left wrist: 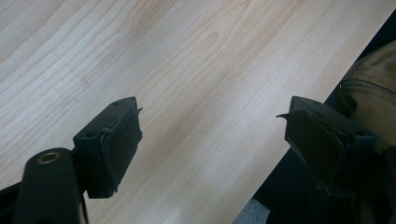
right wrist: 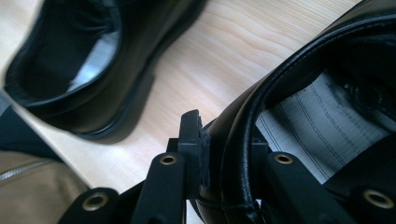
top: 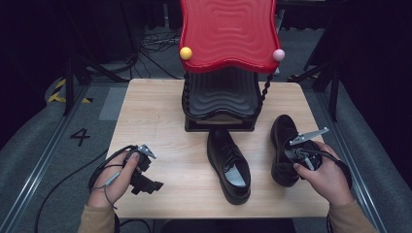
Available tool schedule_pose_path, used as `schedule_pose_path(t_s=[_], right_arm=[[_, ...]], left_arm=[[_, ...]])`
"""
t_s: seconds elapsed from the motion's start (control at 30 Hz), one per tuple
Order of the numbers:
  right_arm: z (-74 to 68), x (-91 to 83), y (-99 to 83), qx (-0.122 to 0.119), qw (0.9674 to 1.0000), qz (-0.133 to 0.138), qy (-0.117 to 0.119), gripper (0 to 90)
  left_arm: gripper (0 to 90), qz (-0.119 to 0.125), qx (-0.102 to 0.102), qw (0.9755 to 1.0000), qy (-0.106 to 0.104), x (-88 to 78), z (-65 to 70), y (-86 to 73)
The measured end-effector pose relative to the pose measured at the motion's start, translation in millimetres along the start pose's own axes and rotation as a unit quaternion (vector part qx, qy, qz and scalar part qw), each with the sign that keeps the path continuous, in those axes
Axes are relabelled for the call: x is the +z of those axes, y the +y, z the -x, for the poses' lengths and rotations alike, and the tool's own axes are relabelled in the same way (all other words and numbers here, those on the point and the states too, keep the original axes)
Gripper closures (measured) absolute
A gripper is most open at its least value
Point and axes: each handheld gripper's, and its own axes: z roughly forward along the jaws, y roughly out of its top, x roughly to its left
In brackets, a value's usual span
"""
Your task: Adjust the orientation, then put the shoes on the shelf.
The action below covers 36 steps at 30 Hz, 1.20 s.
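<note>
**Black leather, heel pinched: the right shoe's long axis runs straight at the rack**

Black leather fills the right tool's (right wrist: 212, 154) bite: its jaws are clenched on the heel collar of the right-hand dress shoe (top: 284, 145), one jaw outside the rim and one inside, against the striped insole lining. That shoe stands on the table (top: 160, 116) just to the right of the two-tier shoe rack (top: 221, 104), which I take as the landmark. Its long axis runs from the heel, on the person's side, to the toe, which points toward the rack's far right corner. So the rack lies ahead and a little to the left of the gripped heel.

The second dress shoe (top: 229, 167) sits in front of the rack's lower opening, toe nearly touching the base, heel toward the person, roughly parallel to the held one and well apart from it.

The left tool (top: 145, 177) hangs near the table's front-left edge, far to the left of the rack, jaws spread wide with nothing between them but bare wood. It is the farther of the two from either shoe.

My reading: the coming move is a lift and a swing leftward, toe leading into the rack, and the right hand (top: 328, 177) is plainly the one placed for it.
</note>
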Motion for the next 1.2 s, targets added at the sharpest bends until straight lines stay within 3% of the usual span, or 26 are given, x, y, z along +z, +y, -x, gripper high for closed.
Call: schedule_pose_path(t_s=[0.27, 0.57, 0.83, 0.87, 0.93, 1.2], right_arm=[[-23.8, -10.1, 0.2, -0.05, 0.9985, -0.008, 0.023, 76.3], [-44.4, -12.3, 1.4, -0.097, 0.9942, -0.022, 0.041, 76.0], [-58.5, -6.5, 4.2, -0.141, 0.9874, -0.028, 0.065, 76.0], [-61.9, -1.3, 5.6, -0.159, 0.9843, -0.033, 0.068, 76.0], [-63.5, 3.3, 7.4, -0.172, 0.982, -0.034, 0.071, 75.9], [-58.2, 27.1, 13.3, -0.207, 0.9759, -0.041, 0.057, 75.7]], left_arm=[[19.0, 0.0, 0.006, 1.0, 0.0, -0.2, -0.7, 2.2], [19.1, 0.0, 0.004, 1.0, 0.001, -0.9, -0.6, 1.2], [19.1, 0.0, -0.001, 1.0, -0.001, -0.7, 0.3, -0.4], [19.1, -0.001, 0.002, 1.0, 0.003, -1.4, -0.1, -0.8], [19.1, -0.002, -0.002, 1.0, 0.002, -1.9, 0.2, -2.9], [19.2, 0.001, -0.011, 0.9999, 0.004, -4.2, 0.1, -9.8]])
